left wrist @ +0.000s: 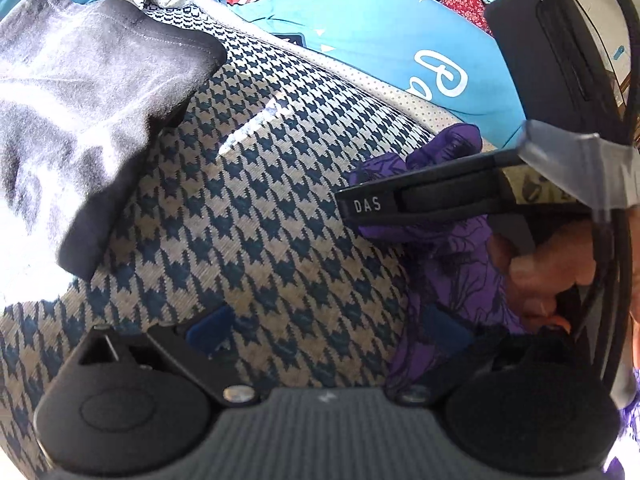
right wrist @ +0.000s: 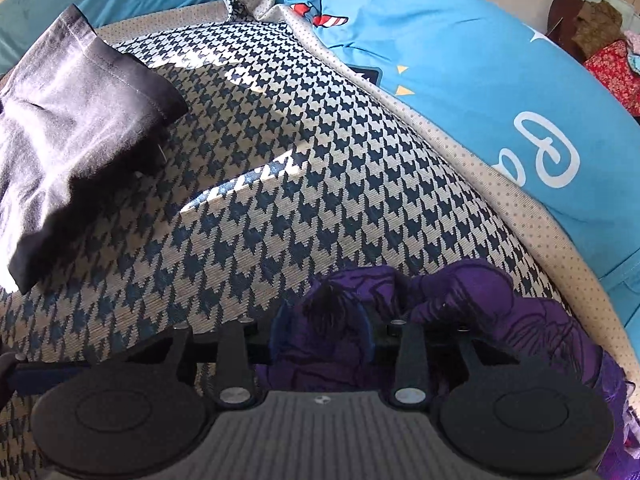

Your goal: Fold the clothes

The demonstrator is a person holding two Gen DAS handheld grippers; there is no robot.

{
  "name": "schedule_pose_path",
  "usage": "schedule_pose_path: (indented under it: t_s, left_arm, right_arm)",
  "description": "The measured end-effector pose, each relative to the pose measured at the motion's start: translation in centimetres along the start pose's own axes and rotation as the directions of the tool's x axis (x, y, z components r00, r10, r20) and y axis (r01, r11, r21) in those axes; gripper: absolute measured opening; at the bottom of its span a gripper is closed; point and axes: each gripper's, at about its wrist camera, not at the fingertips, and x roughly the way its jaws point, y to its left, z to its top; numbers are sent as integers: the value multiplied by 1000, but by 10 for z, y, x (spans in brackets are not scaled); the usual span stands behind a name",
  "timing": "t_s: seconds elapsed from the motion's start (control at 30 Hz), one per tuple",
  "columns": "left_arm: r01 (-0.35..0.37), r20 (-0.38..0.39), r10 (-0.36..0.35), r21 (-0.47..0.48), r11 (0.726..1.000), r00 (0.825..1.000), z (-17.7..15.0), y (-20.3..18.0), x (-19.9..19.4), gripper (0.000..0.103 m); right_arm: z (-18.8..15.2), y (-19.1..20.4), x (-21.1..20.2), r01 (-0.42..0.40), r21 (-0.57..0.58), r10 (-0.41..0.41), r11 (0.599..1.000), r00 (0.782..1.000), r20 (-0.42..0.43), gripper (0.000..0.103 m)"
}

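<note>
Purple garment (right wrist: 340,320) | clamped between right fingers (right wrist: 280,332) | left fingers (left wrist: 208,330) apart

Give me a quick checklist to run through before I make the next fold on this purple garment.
1. Purple garment between the right gripper fingers: ok, cloth bunches up there.
2. Right grip firmly closed on it: cannot tell.
3. Left gripper free to take a second hold: ok, jaws wide open, nothing held.
4. Purple garment spread flat: not ok, it lies crumpled.
5. Dark garment out of the way: ok, it lies apart at the far left.
6. Room on the houndstooth blanket: ok, a bare stretch lies between the two garments.
</note>
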Motion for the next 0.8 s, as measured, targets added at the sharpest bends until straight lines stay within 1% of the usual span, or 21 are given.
schedule_pose_path:
  t_s: [0.07,0.17,0.2,0.23,0.27,0.33,0.4,0.5,0.57,0.63,0.7,0.73,0.77,0.8]
  left_arm:
    - [-6,1,6,5,1000,1000,0,-1,0,102]
    - [-14,3,14,14,1000,1000,-1,-2,0,102]
    - [-17,4,17,17,1000,1000,-1,-3,0,102]
    - [-19,5,19,20,1000,1000,-2,-3,0,102]
    - [-22,5,22,23,999,1000,-2,-4,0,102]
    - [-28,7,27,29,999,1000,-2,-5,1,102]
    - [-32,8,31,32,999,999,-3,-6,1,102]
    - [-34,8,33,33,999,999,-3,-6,1,102]
    - [-36,8,36,38,999,999,-3,-7,1,102]
    - [-39,10,38,44,998,999,-4,-8,1,102]
    - [-38,11,37,46,998,999,-5,-9,0,102]
    - [-37,11,37,46,998,999,-5,-9,0,102]
    - [-37,11,37,46,998,999,-5,-8,0,102]
    - [-38,12,38,48,998,999,-6,-9,0,102]
  right_arm:
    - [-1,2,0,-7,-9,7,1000,1000,-4,44]
    - [-3,5,0,-11,-22,11,1000,1000,-3,44]
    - [-3,5,0,-9,-17,9,1000,1000,-2,37]
    - [-4,5,0,-3,-10,3,1000,1000,-2,20]
    - [-5,4,0,3,1,-3,1000,1000,0,10]
    - [-7,0,-3,21,26,-21,999,1000,12,4]
    - [-10,-2,-9,47,47,-49,998,998,40,4]
    - [-13,-6,-28,71,91,-81,993,990,112,4]
    - [-15,-12,-48,99,141,-123,985,977,173,4]
    - [-18,-19,-71,126,204,-173,971,957,234,4]
    - [-30,-34,-98,142,324,-241,936,926,290,4]
    - [-42,-43,-112,127,408,-269,904,911,314,4]
    - [-57,-54,-126,94,503,-293,859,896,334,4]
    - [-73,-65,-139,56,592,-319,804,881,350,4]
